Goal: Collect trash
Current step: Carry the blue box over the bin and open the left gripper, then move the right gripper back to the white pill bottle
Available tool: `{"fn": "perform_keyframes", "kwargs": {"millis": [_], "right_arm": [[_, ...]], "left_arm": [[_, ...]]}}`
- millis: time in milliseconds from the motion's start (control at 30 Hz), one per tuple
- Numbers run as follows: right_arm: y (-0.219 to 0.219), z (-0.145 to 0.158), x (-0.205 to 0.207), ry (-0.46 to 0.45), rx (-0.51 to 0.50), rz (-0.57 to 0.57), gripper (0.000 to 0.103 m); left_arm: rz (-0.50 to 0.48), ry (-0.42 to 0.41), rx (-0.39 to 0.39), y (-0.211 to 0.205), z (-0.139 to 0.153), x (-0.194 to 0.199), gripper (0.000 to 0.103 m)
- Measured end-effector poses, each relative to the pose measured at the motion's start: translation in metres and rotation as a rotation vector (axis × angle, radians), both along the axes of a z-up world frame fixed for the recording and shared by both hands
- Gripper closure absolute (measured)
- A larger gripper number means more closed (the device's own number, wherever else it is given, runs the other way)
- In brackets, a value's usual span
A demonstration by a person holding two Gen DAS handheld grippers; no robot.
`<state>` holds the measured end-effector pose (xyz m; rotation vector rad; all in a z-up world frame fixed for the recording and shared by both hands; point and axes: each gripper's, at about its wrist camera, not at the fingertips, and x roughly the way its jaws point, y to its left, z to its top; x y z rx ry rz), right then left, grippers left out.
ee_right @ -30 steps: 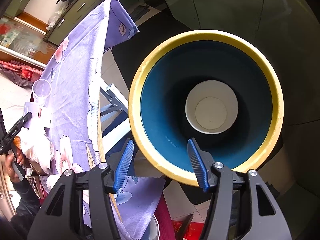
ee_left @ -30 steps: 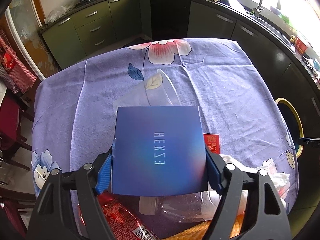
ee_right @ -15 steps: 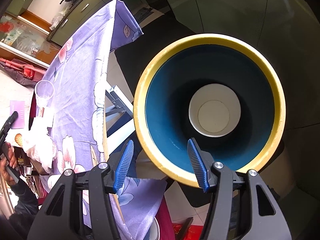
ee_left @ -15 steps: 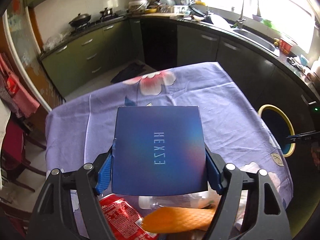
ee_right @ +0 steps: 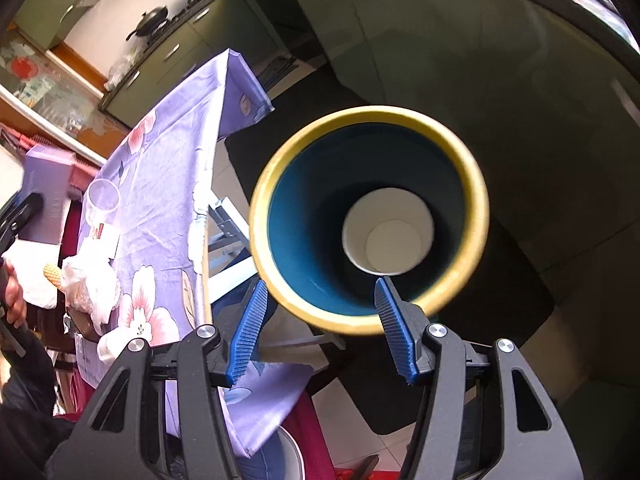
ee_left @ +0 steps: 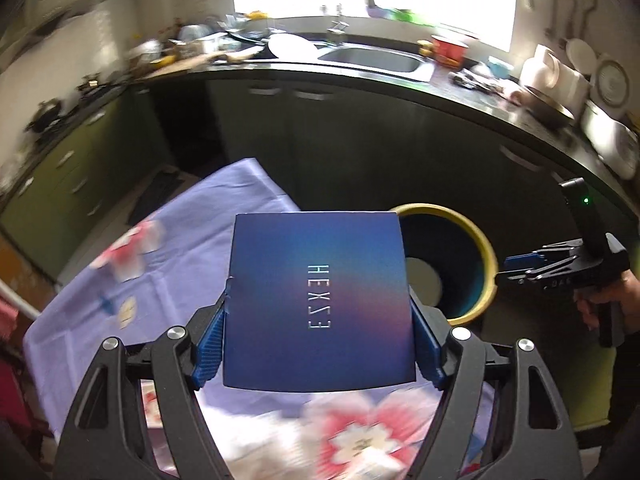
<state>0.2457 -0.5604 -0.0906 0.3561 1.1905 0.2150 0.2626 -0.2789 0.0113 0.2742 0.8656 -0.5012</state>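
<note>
1. Left wrist view: my left gripper (ee_left: 318,336) pinches a blue box (ee_left: 318,300) by its two side edges, the pads pressed flat on it. The box is lifted over the near corner of the table (ee_left: 192,248), and the bin (ee_left: 452,264) stands on the floor just beyond the box's right edge. A white cup (ee_left: 426,284) lies at the bin's bottom. My right gripper (ee_left: 520,268) shows to the right of the bin, near its rim.

2. Right wrist view: my right gripper (ee_right: 318,328) hangs over the bin (ee_right: 368,220) with its jaws spread and nothing between them; the bin's near rim lies under the fingertips. The cup (ee_right: 388,232) sits deep inside. Left of the bin, on the table (ee_right: 168,184), remain a clear cup (ee_right: 103,198), crumpled tissue (ee_right: 90,284) and other scraps.

3. I judge this the carrying step: the box is on its way to the bin. Next I need to bring it above the bin's mouth, clear of the right gripper, tip it edge-down so it fits, then let go.
</note>
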Motion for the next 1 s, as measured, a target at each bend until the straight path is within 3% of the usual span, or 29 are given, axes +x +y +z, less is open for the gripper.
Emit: {"fn": "perform_keyframes", "kwargs": {"millis": [200, 467, 667, 833, 1000], "right_arm": [[-0.033, 0.003, -0.03, -0.012, -0.006, -0.058, 0.047], [-0.062, -0.005, -0.054, -0.006, 0.009, -0.117, 0.045], [-0.064, -0.003, -0.06, -0.016, 0.016, -0.12, 0.043], [-0.052, -0.001, -0.064, -0.03, 0.02, -0.097, 0.042], [-0.02, -0.002, -0.063, -0.033, 0.031, -0.023, 0.042]], "left_arm": [[-0.144, 0.093, 0.009, -0.096, -0.037, 0.021, 0.031], [-0.185, 0.128, 0.053, -0.174, -0.078, 0.042, 0.03], [-0.159, 0.14, 0.042, -0.178, -0.085, 0.055, 0.028], [-0.165, 0.084, -0.03, -0.139, -0.045, 0.037, 0.025], [-0.118, 0.021, -0.146, -0.07, 0.005, 0.012, 0.019]]}}
